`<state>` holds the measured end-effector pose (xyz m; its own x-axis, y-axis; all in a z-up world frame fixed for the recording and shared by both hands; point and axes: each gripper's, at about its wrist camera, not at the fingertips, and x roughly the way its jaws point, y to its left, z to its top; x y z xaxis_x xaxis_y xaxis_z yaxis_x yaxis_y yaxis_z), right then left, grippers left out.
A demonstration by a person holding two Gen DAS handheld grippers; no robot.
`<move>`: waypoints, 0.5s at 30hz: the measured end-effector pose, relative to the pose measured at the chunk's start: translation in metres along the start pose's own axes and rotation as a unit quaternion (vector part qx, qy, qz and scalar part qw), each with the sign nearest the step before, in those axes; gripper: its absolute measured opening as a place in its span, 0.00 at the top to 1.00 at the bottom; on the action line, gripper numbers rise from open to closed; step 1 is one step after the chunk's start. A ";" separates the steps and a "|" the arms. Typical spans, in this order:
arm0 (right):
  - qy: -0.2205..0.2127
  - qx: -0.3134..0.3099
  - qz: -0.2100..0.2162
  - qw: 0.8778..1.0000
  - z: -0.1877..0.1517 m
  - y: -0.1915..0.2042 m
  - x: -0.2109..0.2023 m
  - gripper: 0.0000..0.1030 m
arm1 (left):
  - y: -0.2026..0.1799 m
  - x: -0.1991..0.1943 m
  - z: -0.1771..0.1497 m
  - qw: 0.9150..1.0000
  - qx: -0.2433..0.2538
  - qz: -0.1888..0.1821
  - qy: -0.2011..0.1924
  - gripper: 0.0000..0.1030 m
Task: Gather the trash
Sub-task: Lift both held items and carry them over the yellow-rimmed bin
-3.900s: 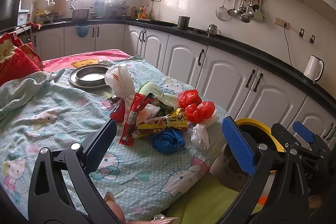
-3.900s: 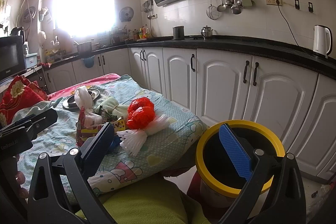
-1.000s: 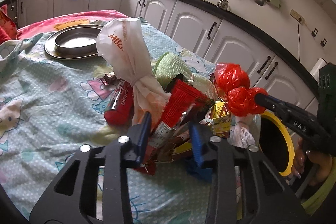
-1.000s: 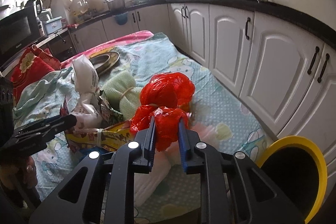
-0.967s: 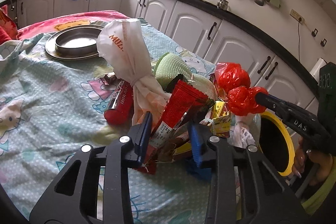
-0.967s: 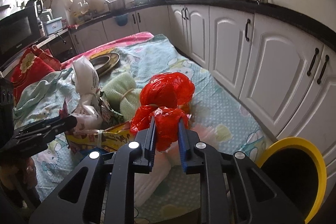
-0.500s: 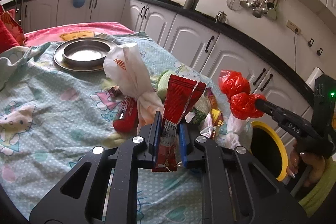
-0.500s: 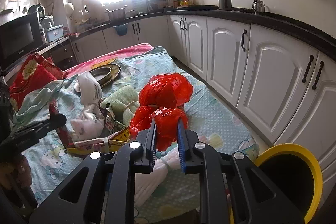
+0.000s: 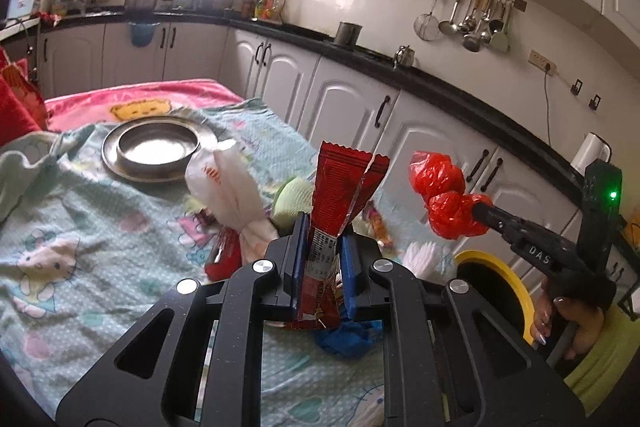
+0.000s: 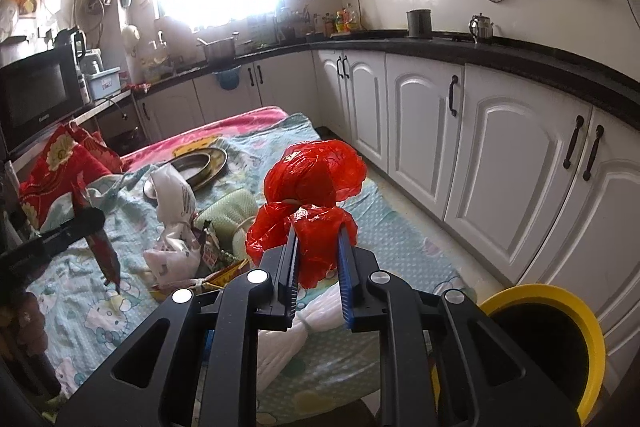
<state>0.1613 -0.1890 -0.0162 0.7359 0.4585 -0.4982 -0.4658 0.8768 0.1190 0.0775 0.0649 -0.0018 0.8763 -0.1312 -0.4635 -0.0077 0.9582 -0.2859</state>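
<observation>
Two pickups going at once here; left gripper [image 9: 320, 259] clamped tight on a red snack wrapper [image 9: 340, 195], pinched low so most of it sticks up clear of the pile; jaws just finished closing on it, wrapper right between them. Right gripper [image 10: 318, 263] clenched on a knotted red plastic bag [image 10: 312, 187], grabbed near the knot, probably so the puffy part can't slip out. Both pieces up in the air above the cartoon-print blanket [image 9: 80, 247]; makes sense for carrying over to the yellow-rimmed bin [image 10: 560, 343] sitting just off the edge, low on the right side. Plenty left behind on the blanket: white tied bag [image 9: 232, 195], blue crumpled bag [image 9: 344, 339], green mesh thing [image 9: 294, 201]. Metal dish [image 9: 156, 147] further back, not trash by the look of it.
</observation>
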 end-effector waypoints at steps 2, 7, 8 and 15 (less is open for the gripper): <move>-0.007 0.000 -0.004 1.000 0.002 -0.004 -0.006 0.84 | -0.006 -0.002 0.004 1.000 0.007 -0.004 -0.004 0.90; -0.018 0.000 -0.017 1.000 0.003 -0.012 -0.020 0.84 | -0.021 0.000 0.011 1.000 0.021 -0.014 -0.006 0.90; -0.021 0.000 -0.021 1.000 0.004 -0.014 -0.023 0.84 | -0.024 0.002 0.011 1.000 0.024 -0.017 -0.006 0.90; -0.028 0.005 -0.043 0.999 -0.001 -0.027 -0.040 0.84 | -0.050 0.016 0.011 0.998 0.045 -0.036 0.006 0.90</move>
<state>0.1439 -0.2317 -0.0008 0.7998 0.3878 -0.4583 -0.3940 0.9150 0.0866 0.0975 0.0177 0.0141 0.8676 -0.2035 -0.4536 0.0996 0.9650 -0.2424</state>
